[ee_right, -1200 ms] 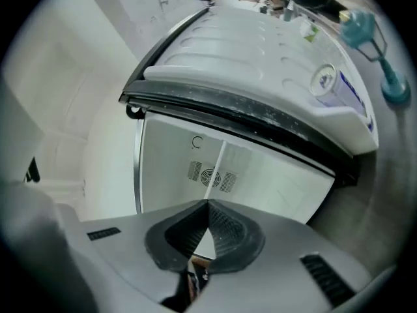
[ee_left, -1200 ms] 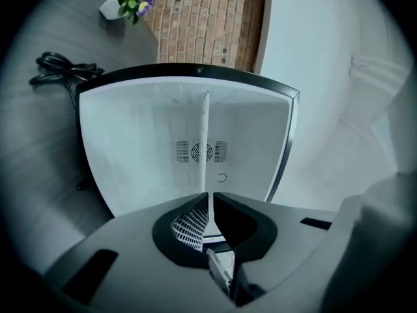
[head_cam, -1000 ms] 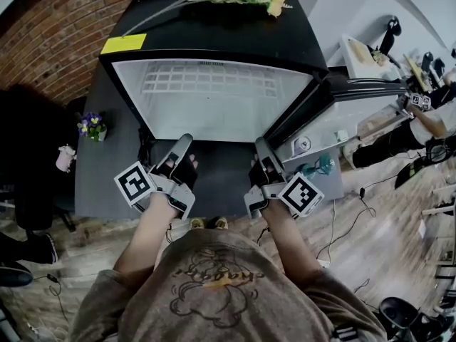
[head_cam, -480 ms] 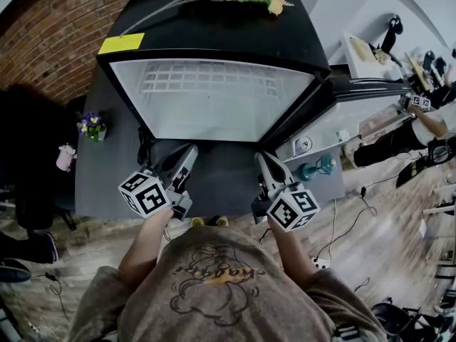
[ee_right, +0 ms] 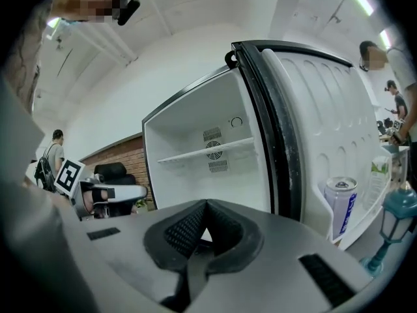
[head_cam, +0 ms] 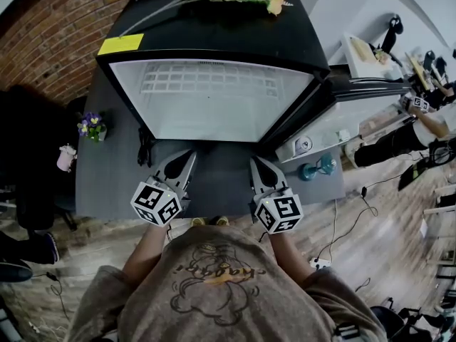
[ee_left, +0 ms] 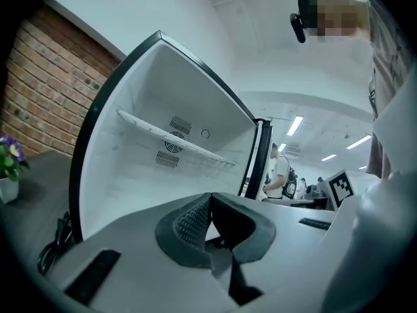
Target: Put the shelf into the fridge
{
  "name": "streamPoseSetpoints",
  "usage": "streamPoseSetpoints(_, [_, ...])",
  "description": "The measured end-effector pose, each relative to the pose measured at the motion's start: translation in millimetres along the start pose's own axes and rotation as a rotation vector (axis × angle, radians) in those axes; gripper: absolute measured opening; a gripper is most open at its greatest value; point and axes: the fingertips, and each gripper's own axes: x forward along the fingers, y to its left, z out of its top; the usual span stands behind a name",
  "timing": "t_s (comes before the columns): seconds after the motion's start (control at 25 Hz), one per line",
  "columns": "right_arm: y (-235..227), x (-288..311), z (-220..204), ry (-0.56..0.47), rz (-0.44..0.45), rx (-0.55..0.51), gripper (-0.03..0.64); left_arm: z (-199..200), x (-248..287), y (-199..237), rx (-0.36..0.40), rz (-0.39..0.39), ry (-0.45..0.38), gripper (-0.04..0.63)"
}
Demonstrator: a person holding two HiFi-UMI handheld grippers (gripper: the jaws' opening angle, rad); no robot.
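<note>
Left hand-held gripper (head_cam: 187, 155) and right hand-held gripper (head_cam: 255, 162): we hold both low by torso, clenched on nothing, ribbed dark pads meeting. Likely nothing more to carry.

Beyond: fridge (head_cam: 214, 38) open, black shell, smooth white liner.

Shelf (head_cam: 210, 83): white wire grid, level, spanning cavity wall to wall. We judge task done.

Door (ee_right: 313, 122) swung right; metal can (ee_right: 340, 204) in its pocket.
</note>
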Motion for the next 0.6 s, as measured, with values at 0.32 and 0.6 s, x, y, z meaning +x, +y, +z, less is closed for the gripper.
streamPoseSetpoints(0.32, [-0.6,-3.0,-0.7,-0.007,-0.028,0.019,-0.002,3.5,-2.0,-2.8,0.015,0.021,-0.009,0.029])
streamPoseSetpoints(0.6, [5.1,-4.8,6.1,-0.017,-0.020,-0.003,-0.002,5.6,-4.2,-3.7,0.002,0.037,-0.019,0.029])
